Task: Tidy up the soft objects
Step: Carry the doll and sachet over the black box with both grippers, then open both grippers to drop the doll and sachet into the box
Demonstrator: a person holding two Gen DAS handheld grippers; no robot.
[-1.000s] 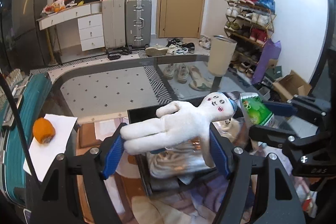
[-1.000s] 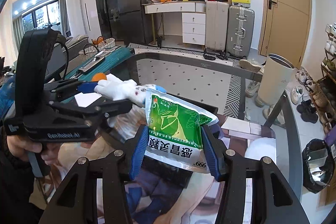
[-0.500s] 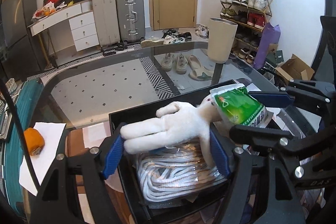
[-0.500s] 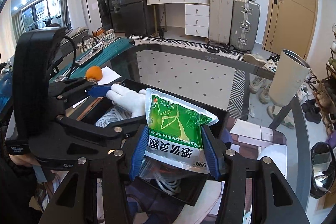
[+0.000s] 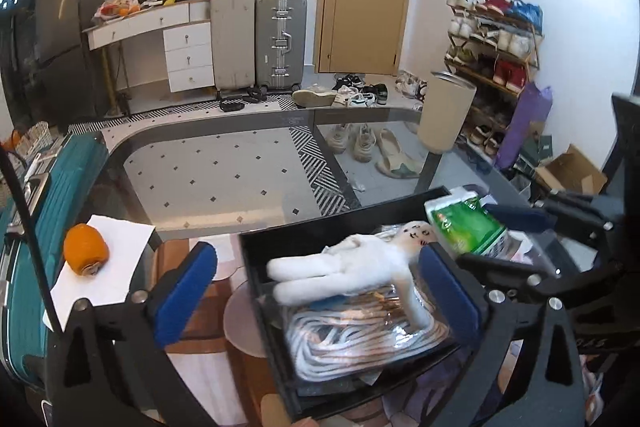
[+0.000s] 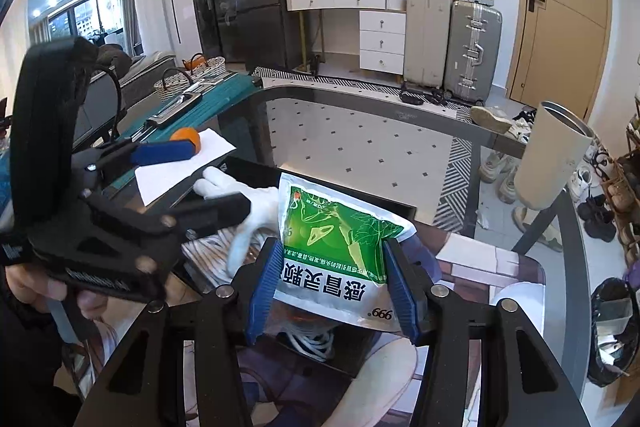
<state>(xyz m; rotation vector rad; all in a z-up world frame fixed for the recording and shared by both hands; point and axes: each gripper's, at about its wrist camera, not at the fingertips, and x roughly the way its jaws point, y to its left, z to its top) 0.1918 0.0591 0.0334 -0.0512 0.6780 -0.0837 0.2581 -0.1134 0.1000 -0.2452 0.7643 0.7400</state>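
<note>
L gripper (image 5: pixel 316 291): jaws seen spread wide, nothing held betw. them; blue pads well apart, one left of the black bin, the other at the doll's head end.
Doll (image 5: pixel 352 269): white plush, seen lying loose across the top of the bin contents, head twd the right, legs twd the left; one limb draped down over the rope. Not gripped; whether the right pad touched it could not be told.
R gripper (image 6: pixel 332 287): jaws closed in on the green pouch, blue pads pressed on both its side edges.
Green pouch (image 6: pixel 340 247): green/white sachet w/ printed text, held upright-ish above the bin's right part, just beside the doll's head in L wrist view.
Black bin (image 5: pixel 256 255): open-topped, set on the glass table; doll and rope inside.
Rope (image 5: pixel 360 339): white coil in clear wrap, seen at the bin bottom, under the doll.
Glass table (image 5: pixel 224 171): tiled floor seen thru it.
Orange (image 5: pixel 85 254): rested on a white paper sheet (image 5: pixel 116 263), left of the bin, well apart from it.
Beige cylinder (image 6: pixel 552 167): stood at the table's far right edge.
</note>
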